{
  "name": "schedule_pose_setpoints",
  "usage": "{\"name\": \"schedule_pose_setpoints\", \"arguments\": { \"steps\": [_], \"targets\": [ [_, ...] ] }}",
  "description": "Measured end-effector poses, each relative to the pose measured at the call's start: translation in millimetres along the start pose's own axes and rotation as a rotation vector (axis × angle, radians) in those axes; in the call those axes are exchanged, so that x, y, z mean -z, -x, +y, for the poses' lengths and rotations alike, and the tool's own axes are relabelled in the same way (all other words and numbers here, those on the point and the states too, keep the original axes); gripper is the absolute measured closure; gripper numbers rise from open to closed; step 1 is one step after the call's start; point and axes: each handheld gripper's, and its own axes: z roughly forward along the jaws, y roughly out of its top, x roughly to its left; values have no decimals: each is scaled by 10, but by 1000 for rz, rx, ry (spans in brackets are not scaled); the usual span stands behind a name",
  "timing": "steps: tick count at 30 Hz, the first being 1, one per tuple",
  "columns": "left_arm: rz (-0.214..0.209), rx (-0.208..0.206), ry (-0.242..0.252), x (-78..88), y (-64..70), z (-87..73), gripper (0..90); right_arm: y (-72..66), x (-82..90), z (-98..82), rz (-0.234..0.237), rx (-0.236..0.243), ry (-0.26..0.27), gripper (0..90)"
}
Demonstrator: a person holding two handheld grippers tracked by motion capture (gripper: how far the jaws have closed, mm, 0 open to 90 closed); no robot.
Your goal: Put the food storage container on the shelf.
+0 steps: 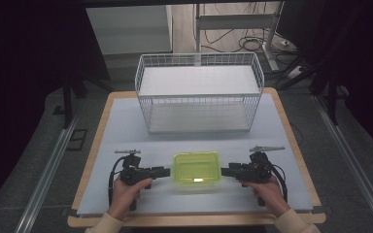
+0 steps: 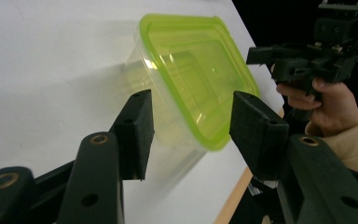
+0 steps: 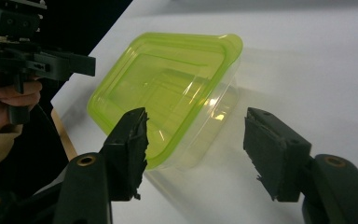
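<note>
— Where was the box when you had both tools out?

— The box (image 1: 196,172) sat on the counter (image 1: 126,131), near my edge of it, right between my two hands. It was a clear tub with a green lid (image 2: 200,74) pressed on. Through the lid and walls I could see nothing inside it.

— And the basket?

— The white wire basket (image 1: 199,92) stood farther back on the counter, well apart from the box. A flat white panel lay across it as a floor; I saw nothing else in it.

— How were your tools set?

— My left hand-held gripper (image 1: 162,171) pointed in at the box's left end, its jaws apart. In the left gripper view the near end of the box lay between the pads (image 2: 137,126), but they were not pressing on it. My right hand-held gripper (image 1: 226,171) came in at the opposite end, jaws also apart. In the right gripper view one pad (image 3: 130,140) stood just in front of the lid's rim and the other stood off beside the tub's wall, clear of it.

— So neither one gripped it?

— Neither. The box rested flat on the counter with its lid on.
</note>
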Motion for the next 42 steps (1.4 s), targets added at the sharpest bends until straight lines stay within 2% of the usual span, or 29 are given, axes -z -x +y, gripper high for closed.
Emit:
{"name": "schedule_pose_setpoints", "arguments": {
  "steps": [4,5,12,16,17,23,25,29,30,35,36,42],
  "targets": [
    [-3,3,-11,-59,-1,24,488,17,-50,9,-3,-23,-4,412],
    [4,7,-21,-76,-19,25,485,30,-77,19,0,-44,-7,430],
    [-16,47,-16,-146,-96,68,496,96,-180,80,31,-94,-29,516],
    [-19,57,-27,-189,-116,83,517,114,-221,108,34,-106,-37,554],
    [-22,65,-28,-214,-143,85,530,123,-249,121,37,-124,-49,570],
    [-46,100,-49,-277,-158,70,596,155,-278,122,60,-154,-64,624],
    [-67,116,-53,-294,-167,61,605,161,-278,123,73,-164,-67,646],
    [-60,121,-58,-306,-172,52,702,176,-287,113,88,-173,-77,701],
    [-71,127,-61,-312,-172,42,739,192,-299,101,115,-193,-79,726],
    [-79,123,-46,-301,-145,30,783,180,-263,100,128,-221,-68,772],
    [-73,112,-42,-287,-123,26,793,175,-249,103,134,-224,-62,785],
    [-61,84,-37,-255,-71,15,815,132,-209,108,132,-211,-59,808]
  ]
}}
